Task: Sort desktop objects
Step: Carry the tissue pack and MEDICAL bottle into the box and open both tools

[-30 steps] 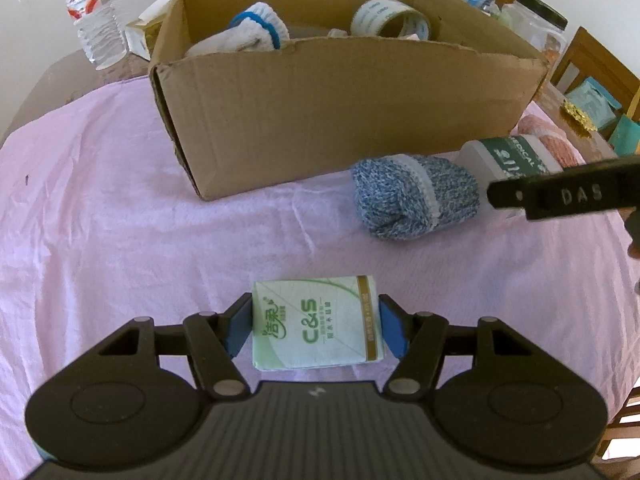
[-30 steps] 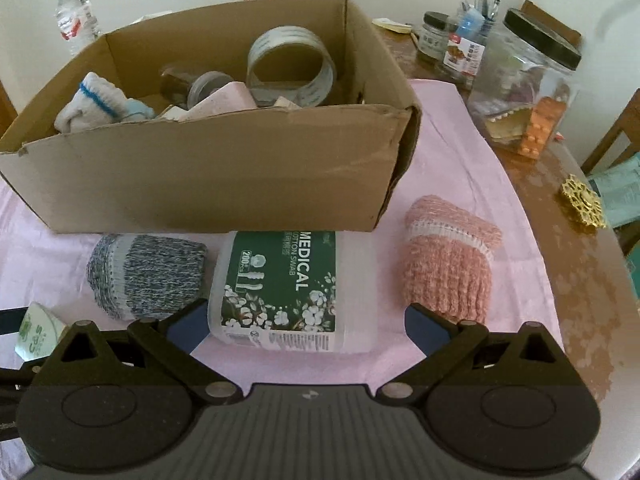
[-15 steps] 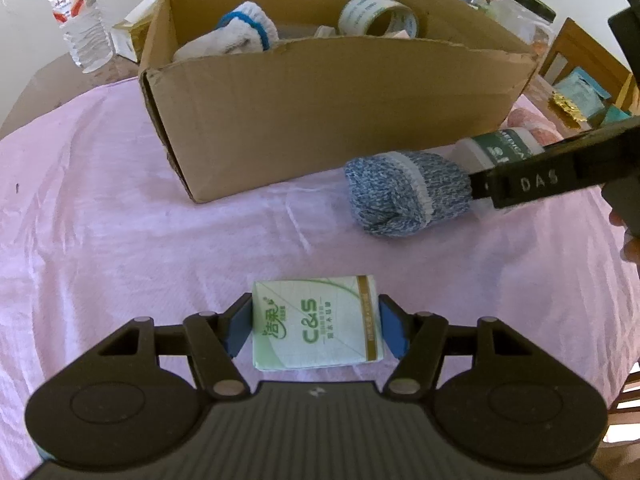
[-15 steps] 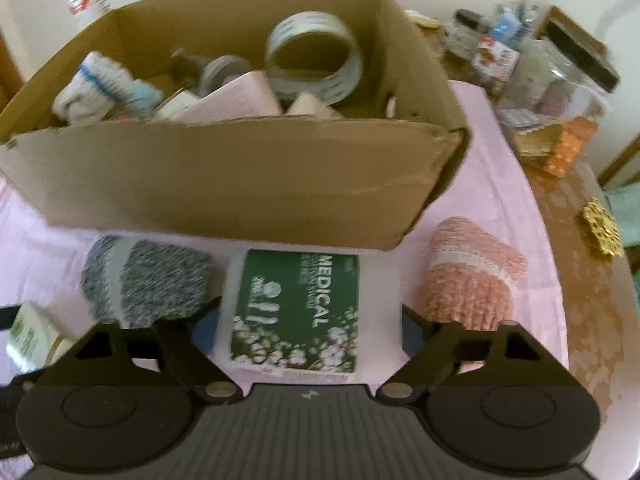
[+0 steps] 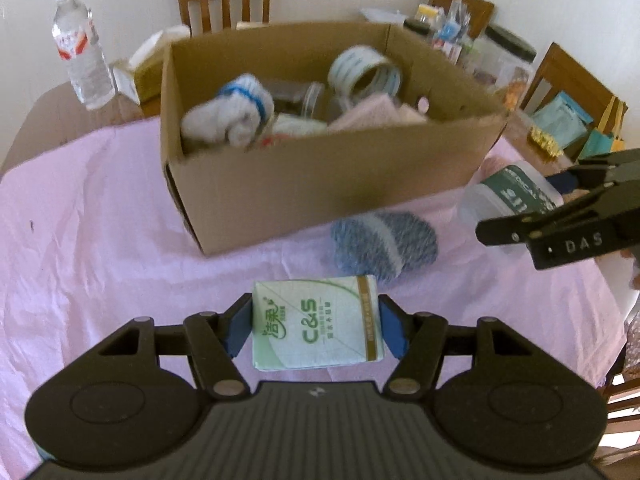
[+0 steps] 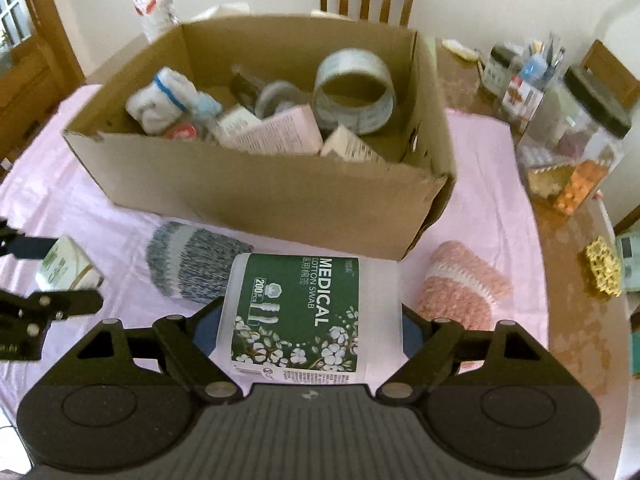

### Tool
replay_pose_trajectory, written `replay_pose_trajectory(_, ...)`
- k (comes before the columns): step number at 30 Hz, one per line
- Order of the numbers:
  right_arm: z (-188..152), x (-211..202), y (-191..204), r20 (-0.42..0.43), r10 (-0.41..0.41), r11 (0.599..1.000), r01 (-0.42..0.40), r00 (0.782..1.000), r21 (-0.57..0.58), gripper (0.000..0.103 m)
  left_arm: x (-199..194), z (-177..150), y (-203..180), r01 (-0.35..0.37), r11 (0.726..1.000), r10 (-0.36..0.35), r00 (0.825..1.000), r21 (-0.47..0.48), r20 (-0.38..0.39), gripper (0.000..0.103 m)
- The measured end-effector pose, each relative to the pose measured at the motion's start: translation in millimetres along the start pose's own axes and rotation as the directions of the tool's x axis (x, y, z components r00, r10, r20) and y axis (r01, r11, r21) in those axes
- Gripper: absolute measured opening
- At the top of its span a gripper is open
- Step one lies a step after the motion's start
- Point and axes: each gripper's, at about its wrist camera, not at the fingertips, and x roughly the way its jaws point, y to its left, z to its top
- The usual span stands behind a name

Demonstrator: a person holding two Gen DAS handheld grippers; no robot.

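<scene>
My left gripper (image 5: 316,326) is shut on a green and white C&S tissue pack (image 5: 316,322) and holds it above the pink cloth, short of the cardboard box (image 5: 320,176). My right gripper (image 6: 310,326) is shut on a clear cotton swab tub (image 6: 308,312) with a green label, lifted in front of the box (image 6: 260,196). The tub also shows at the right of the left wrist view (image 5: 508,196). A blue-grey knitted roll (image 5: 382,248) lies on the cloth by the box. A pink knitted roll (image 6: 460,292) lies to the right.
The box holds a tape roll (image 6: 354,90), a white sock bundle (image 6: 164,100), a pink carton and small items. A water bottle (image 5: 82,56) stands at the back left. Jars (image 6: 576,140) and clutter stand on the bare table at the right. Chairs stand behind.
Both grippers have risen with their loads, so I look down into the box. The tissue pack and the tub have left the cloth.
</scene>
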Motion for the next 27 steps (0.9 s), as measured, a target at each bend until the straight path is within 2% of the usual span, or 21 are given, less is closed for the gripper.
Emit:
replay_pose_trajectory(5,6,-26,-1,0.052,0.010,1.000,-0.010,0.999,-0.005,0.087,-15,15,-2,0.021,1.000,-0.021,0.999,0.009,0.038,0.064)
replay_pose_trajectory(16,39,-62,0,0.169,0.022,0.998,-0.010,0.985,-0.069,0.087,-41,76,2,0.034,0.997,-0.044,0.991,0.074,0.130,0.064)
replay_pose_trajectory(22,60,-65,0,0.206,0.039,0.996,-0.021,0.978,-0.088,0.087,-37,112,4,0.012,0.995,-0.029,0.986,0.103,0.162,0.064)
replay_pose_trajectory(27,76,-56,1,0.212,0.058,0.994,-0.036,0.976,-0.106,0.087,-24,142,10,0.008,0.996,-0.023,0.987,0.093,0.157,0.064)
